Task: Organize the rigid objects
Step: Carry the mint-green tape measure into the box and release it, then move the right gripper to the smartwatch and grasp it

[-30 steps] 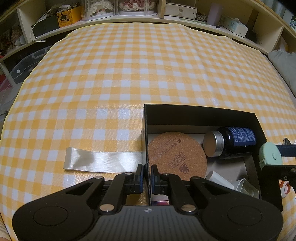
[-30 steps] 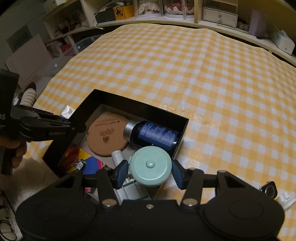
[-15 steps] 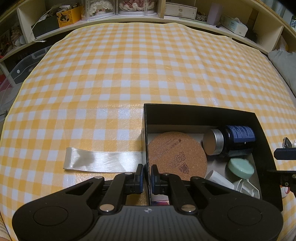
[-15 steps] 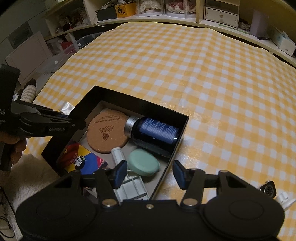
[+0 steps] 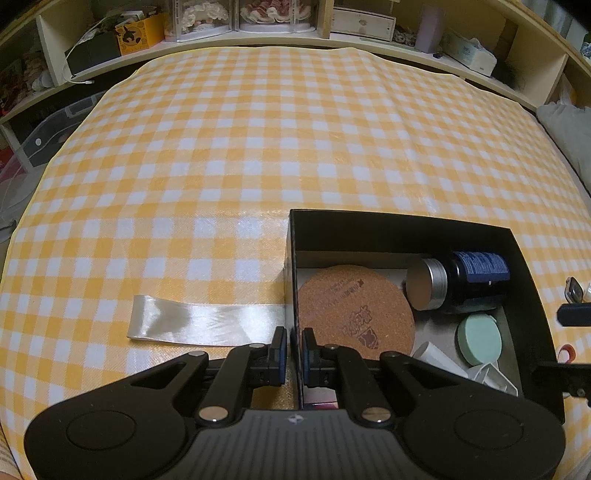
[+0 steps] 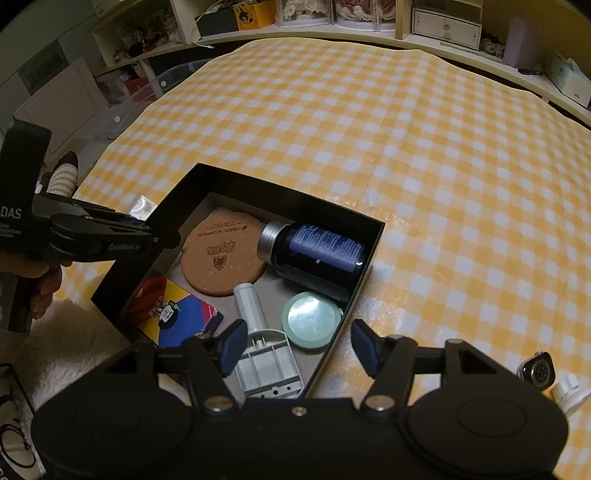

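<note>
1. Yellow-and-white checked cloth covered the counter [image 6: 424, 155], with cluttered shelves [image 6: 369, 18] along its far edge at 12 o'clock.
2. On it sat the black box [image 6: 373, 240], holding the mint round tin [image 6: 312, 325] flat in its near right corner, face up, so no long axis showed.
3. At the tin's 12 o'clock the dark blue bottle [image 6: 317, 254] lay on its side, long axis running 10 to 4 o'clock, silver cap toward the cork coaster [image 6: 221, 254].
4. At the tin's 9 o'clock lay a white tube [image 6: 249, 306] and a grey plastic tool [image 6: 269, 363]; beyond them, a colourful card pack [image 6: 181, 317].
5. Right tongs [image 6: 297, 349] hung wide open and empty above the tin.
6. Left tongs [image 5: 293, 350] were pinched onto the box's left wall, probably to steady it.
7. Outside the box, at 4 o'clock, a watch face [image 6: 537, 371] and a small white piece [image 6: 569, 391] seemed yet to be packed; a satin ribbon [image 5: 203, 325] lay at the box's 9 o'clock.
</note>
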A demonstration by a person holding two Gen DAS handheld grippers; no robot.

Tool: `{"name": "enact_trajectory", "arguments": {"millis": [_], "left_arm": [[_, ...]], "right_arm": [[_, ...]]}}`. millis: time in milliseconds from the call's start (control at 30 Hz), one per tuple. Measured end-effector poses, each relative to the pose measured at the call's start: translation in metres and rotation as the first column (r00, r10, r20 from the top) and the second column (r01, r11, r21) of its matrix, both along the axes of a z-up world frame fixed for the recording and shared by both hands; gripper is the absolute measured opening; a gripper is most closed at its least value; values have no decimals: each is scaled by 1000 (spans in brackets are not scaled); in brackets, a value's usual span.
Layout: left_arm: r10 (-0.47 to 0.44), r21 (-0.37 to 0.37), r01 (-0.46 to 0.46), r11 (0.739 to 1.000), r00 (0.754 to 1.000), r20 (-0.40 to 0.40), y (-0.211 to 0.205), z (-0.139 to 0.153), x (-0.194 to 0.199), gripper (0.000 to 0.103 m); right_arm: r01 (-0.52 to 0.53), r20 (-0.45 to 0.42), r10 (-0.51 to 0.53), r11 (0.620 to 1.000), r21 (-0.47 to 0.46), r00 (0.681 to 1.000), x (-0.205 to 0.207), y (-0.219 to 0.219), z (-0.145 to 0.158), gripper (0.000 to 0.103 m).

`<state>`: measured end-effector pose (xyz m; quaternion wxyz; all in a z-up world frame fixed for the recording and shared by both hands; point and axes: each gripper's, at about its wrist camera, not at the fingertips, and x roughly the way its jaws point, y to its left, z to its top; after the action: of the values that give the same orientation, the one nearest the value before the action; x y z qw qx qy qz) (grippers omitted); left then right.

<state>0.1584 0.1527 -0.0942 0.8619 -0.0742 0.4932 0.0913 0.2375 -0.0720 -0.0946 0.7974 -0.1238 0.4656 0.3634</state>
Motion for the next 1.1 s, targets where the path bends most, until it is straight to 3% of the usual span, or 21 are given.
{"name": "enact_trajectory", "arguments": {"millis": [200, 300, 533, 833, 1100], "left_arm": [[0, 0, 0, 1000, 1000, -1, 1, 0, 0, 8], [-1, 0, 1, 1000, 1000, -1, 1, 0, 0, 8], [0, -1, 0, 1000, 1000, -1, 1, -1, 0, 8], [-1, 0, 1, 1000, 1000, -1, 0, 0, 0, 8], [-1, 0, 1, 1000, 1000, -1, 1, 0, 0, 9]], "right_arm": [[15, 22, -16, 999, 36, 1000, -4, -3, 8, 98], [23, 44, -25, 998, 50, 999, -6, -6, 12, 103], [64, 87, -69, 996, 67, 994, -3, -17, 17, 103], [216, 131, -224, 974, 72, 966, 27, -58, 21, 103], [287, 84, -291, 956, 62, 953, 61, -102, 19, 103]]}}
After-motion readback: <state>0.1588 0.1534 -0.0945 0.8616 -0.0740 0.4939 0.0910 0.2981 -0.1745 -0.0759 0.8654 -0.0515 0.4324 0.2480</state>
